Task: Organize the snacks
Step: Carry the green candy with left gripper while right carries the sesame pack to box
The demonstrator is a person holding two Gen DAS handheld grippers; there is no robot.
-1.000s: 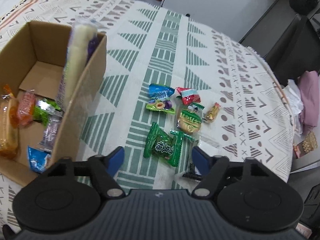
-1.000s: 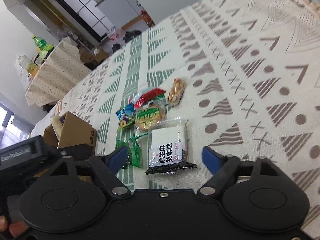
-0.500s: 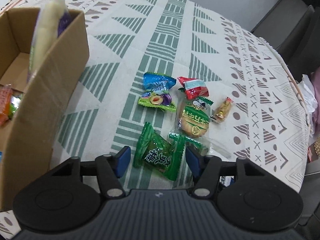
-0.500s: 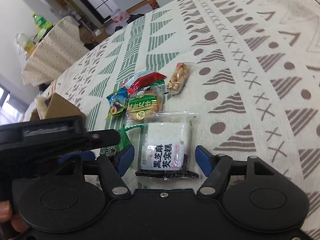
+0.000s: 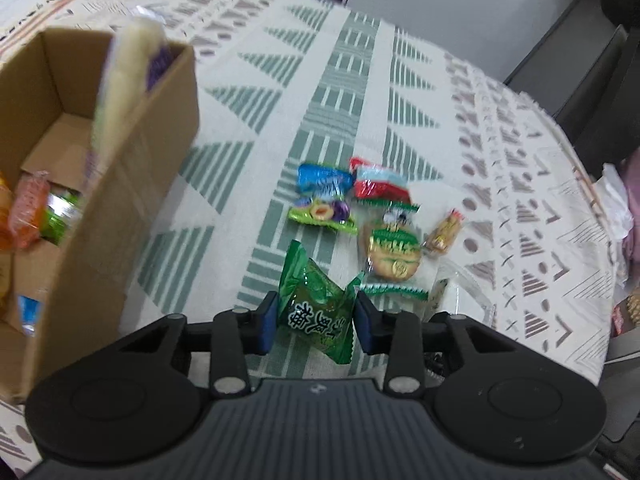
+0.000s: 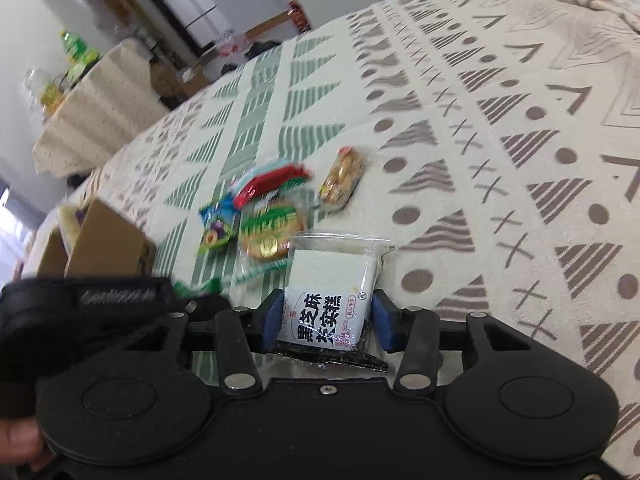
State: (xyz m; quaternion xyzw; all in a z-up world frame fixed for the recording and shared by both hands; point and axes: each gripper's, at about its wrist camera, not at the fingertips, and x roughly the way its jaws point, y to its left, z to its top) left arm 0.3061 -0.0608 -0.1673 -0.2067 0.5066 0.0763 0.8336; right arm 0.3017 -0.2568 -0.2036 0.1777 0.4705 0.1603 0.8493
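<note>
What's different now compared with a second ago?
Both grippers' jaws have narrowed and are closing: the left gripper around the green crinkly candy packet, the right gripper around the white sesame-cake packet. The other loose snacks and brown cardboard box stayed put.

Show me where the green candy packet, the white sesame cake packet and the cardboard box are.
green candy packet (image 5: 316,312), left wrist view, printed middle
white sesame cake packet (image 6: 328,300), right wrist view, label
cardboard box (image 5: 132,184), left wrist view, outer side wall
</note>
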